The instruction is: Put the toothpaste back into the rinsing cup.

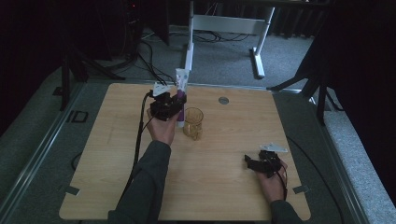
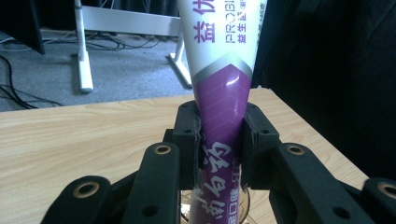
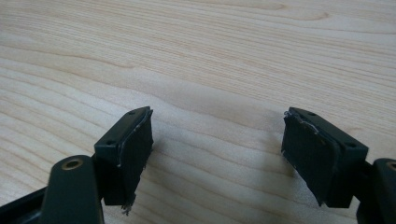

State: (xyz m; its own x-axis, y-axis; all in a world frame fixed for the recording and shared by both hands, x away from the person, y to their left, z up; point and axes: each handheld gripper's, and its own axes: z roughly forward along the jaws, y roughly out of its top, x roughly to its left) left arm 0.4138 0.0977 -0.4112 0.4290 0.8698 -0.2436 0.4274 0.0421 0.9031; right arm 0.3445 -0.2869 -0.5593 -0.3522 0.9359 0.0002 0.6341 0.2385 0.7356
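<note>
The toothpaste tube [image 2: 223,93] stood upright, long axis vertical, its flat crimped end up and its purple lower part down over the clear glass cup [image 1: 193,123] near the middle of the pale wood-grain surface [image 1: 224,186]. The left tongs [image 2: 219,151] pinched its glossy purple-and-white plastic body. The right tongs [image 3: 217,154] gaped wide, holding nothing, low over the wood

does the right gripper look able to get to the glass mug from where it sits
Probably yes. The right gripper rests with jaws open near the table's front right, and bare wood lies between it and the glass mug. The left gripper holds the purple tube upright just left of the mug, crowding that side.
</note>
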